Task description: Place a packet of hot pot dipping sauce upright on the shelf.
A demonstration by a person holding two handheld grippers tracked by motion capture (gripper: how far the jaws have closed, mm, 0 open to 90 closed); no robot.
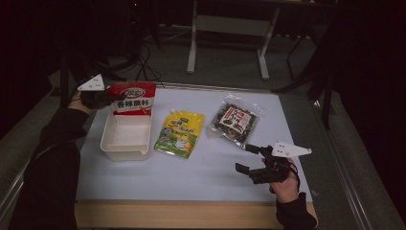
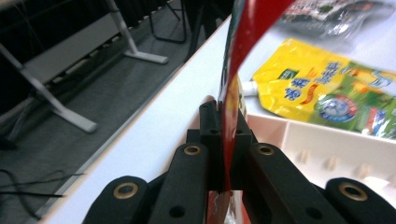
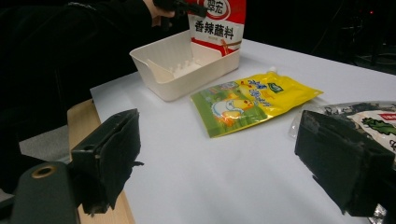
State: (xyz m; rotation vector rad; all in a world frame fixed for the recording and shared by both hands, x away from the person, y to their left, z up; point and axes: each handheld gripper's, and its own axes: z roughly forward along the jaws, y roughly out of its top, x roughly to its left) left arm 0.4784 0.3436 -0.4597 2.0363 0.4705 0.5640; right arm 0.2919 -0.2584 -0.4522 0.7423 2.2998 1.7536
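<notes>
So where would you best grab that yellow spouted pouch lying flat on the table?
Probably by a thin sealed edge of the yellow spouted pouch, near its spout end. It lies flat, so the open right tool should come in low from the side, one jaw sliding under the rim.

The left gripper has its black jaws clamped on the edge of a red pouch, which rises out of the top of the view. Just right lies a white tray, beyond it a yellow pouch on the white table.
</notes>
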